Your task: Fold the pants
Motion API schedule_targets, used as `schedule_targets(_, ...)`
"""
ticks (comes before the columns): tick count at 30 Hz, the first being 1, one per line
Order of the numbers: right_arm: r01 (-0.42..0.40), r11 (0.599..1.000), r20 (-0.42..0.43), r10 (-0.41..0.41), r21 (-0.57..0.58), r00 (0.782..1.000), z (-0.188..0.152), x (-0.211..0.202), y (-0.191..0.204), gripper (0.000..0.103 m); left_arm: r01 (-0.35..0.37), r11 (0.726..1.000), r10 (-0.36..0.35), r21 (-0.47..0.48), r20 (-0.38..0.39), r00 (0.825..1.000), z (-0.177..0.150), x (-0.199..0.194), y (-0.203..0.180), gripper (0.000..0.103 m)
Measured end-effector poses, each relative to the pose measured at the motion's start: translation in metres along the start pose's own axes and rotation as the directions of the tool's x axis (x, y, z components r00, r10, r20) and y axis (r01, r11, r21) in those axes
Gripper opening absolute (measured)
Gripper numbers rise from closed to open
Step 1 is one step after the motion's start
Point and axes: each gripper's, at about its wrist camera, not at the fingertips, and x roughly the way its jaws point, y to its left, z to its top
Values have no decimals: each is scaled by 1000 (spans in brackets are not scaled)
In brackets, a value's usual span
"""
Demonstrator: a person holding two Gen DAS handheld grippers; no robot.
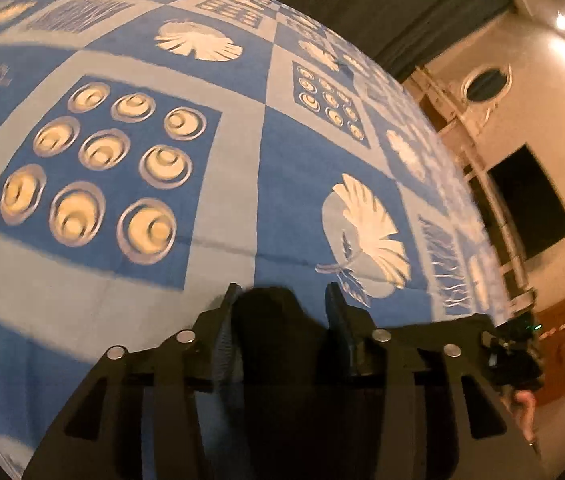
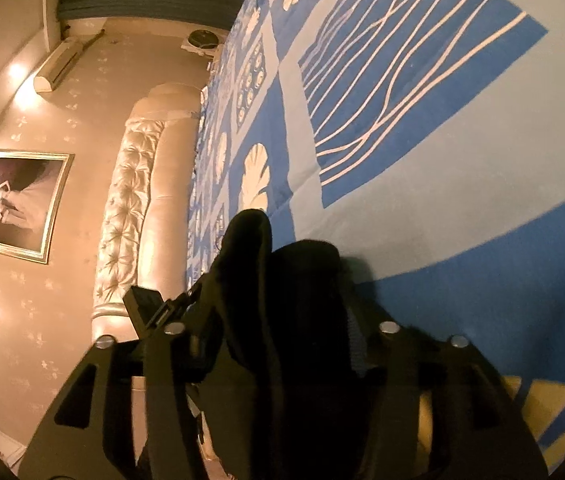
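Note:
The pants are black cloth. In the left wrist view a bunch of the pants (image 1: 270, 320) sits between the two fingers of my left gripper (image 1: 282, 300), which is shut on it above the blue patterned bedspread (image 1: 242, 128). In the right wrist view my right gripper (image 2: 282, 276) is shut on another bunch of the black pants (image 2: 278, 292), which bulges up past the fingertips and hides them. The rest of the pants hangs below both grippers, out of sight.
The bed's blue and grey patterned spread (image 2: 422, 128) fills most of both views. A padded cream headboard (image 2: 134, 200), a framed picture (image 2: 18, 204) and a wall air conditioner (image 2: 58, 64) are at the left. A white rail (image 1: 482, 184) and dark screen (image 1: 530, 200) stand right.

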Motion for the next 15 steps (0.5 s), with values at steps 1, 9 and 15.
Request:
schedule_targets(1, -3, 1000, 5, 3, -3, 1000, -3, -5, 1, 60, 11, 1000, -11, -15, 4, 1000, -3, -5, 2, 47)
schedule_targets(9, 86, 995, 15, -85, -57, 996, -40, -47, -4, 74, 29, 998, -30, -59, -28, 999, -73, -58, 15, 61)
schedule_targets(15, 69, 996, -2, -69, -62, 998, -72, -58, -10, 80, 29, 990, -32, -136, -24, 999, -130, -78, 18, 63)
